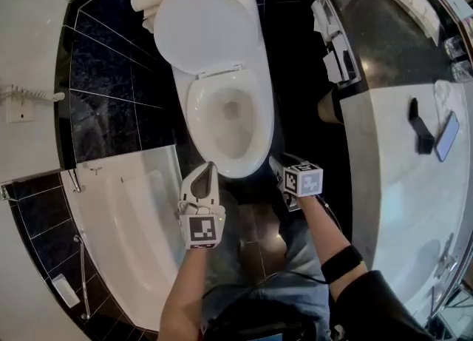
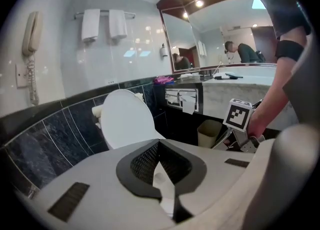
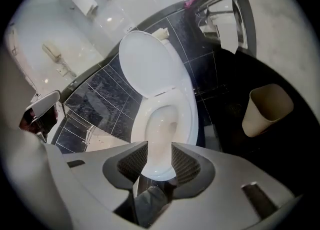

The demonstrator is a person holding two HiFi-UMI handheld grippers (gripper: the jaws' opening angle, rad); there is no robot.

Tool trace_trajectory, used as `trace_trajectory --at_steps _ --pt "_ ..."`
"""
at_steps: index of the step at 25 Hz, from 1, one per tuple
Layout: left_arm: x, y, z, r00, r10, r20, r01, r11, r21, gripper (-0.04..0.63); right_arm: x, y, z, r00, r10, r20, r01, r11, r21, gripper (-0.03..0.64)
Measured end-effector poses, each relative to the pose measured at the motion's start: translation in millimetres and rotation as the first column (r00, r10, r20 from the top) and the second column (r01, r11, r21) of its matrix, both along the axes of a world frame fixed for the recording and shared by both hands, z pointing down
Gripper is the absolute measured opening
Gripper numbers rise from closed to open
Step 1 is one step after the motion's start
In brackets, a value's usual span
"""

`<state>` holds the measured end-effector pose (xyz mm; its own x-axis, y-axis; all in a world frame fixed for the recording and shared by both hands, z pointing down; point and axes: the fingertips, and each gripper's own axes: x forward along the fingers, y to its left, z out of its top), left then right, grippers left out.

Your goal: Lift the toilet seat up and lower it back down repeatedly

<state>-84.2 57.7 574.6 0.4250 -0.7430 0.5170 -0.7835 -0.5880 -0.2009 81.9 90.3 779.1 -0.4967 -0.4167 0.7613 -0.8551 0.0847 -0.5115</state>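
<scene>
Head view: the white ceramic toilet bowl (image 1: 255,156) stands on the dark tiled floor (image 1: 255,240), its back to a black tiled wall. The white oval toilet seat (image 1: 194,114) appears to lie flat on the bowl's rim, while the white plastic toilet lid (image 1: 205,27) is tipped up against the wall behind it. The left gripper (image 1: 209,170) hangs just off the bowl's front edge at its left, tips pointing at the rim; whether they touch it I cannot tell. The right gripper (image 1: 278,164) is near the bowl's front right edge, clear of it. A white bathtub (image 1: 133,243) fills the lower left, and a grey stone counter (image 1: 392,177) runs down the right.

Left gripper view: the left gripper (image 2: 159,141) has its jaws pressed together at the tips, with nothing pinched between them. Beyond them the raised lid (image 2: 125,119) leans on the wall. To the right the other gripper's marker cube shows in the person's hand, with a beige waste bin (image 2: 209,131) on the floor behind it. A cream wall telephone (image 2: 30,34) and white towels on a rail (image 2: 102,24) hang on the pale upper wall, and a large mirror (image 2: 220,29) sits above the counter.

Right gripper view: the right gripper (image 3: 159,146) has its jaws spread, with nothing gripped. The bowl's front edge shows through the gap beyond the tips. The seat (image 3: 189,119) rings the bowl, the lid (image 3: 150,64) stands up behind it, and the bin (image 3: 267,107) is on the floor well to the right.
</scene>
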Motion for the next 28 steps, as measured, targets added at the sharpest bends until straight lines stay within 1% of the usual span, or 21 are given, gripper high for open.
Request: trace_trajectory --at_steps 2,4,8,12,18,21,28 --pt "-3.0 -4.3 28.5 0.999 -0.030 -0.010 0.030 0.999 -0.025 -0.006 -4.2 -6.6 31.8 0.999 0.025 0.026 -0.025 0.999 -0.029 0.170" --pt "-6.4 -6.5 53.5 0.999 -0.042 -0.015 0.041 0.998 -0.036 -0.006 -10.5 -10.6 60.6 0.997 0.048 0.055 -0.045 0.997 -0.055 0.170" --pt "-10.9 -9.9 91.0 0.999 -0.045 -0.006 0.044 0.998 -0.044 -0.006 -20.5 -10.5 108.5 0.990 0.089 0.108 -0.077 0.991 -0.112 0.170" --pt "-13.4 -12.5 114.7 0.999 -0.040 -0.002 0.039 0.998 -0.052 -0.006 -21.6 -11.2 142.5 0.974 0.165 0.157 -0.139 0.976 -0.167 0.170" --pt "-18.1 -10.1 129.4 0.999 -0.045 -0.002 0.045 0.996 -0.073 -0.006 -23.7 -15.9 164.0 0.936 0.265 0.230 -0.218 0.953 -0.213 0.172" --pt "-20.6 -9.6 133.6 0.999 -0.046 0.000 0.046 0.996 -0.080 -0.006 -25.2 -20.0 168.3 0.927 0.288 0.241 -0.237 0.946 -0.222 0.173" --pt "-30.2 -9.4 140.8 0.998 -0.060 -0.009 0.059 0.993 -0.102 -0.006 -25.4 -20.6 167.9 0.912 0.328 0.246 -0.265 0.930 -0.255 0.155"
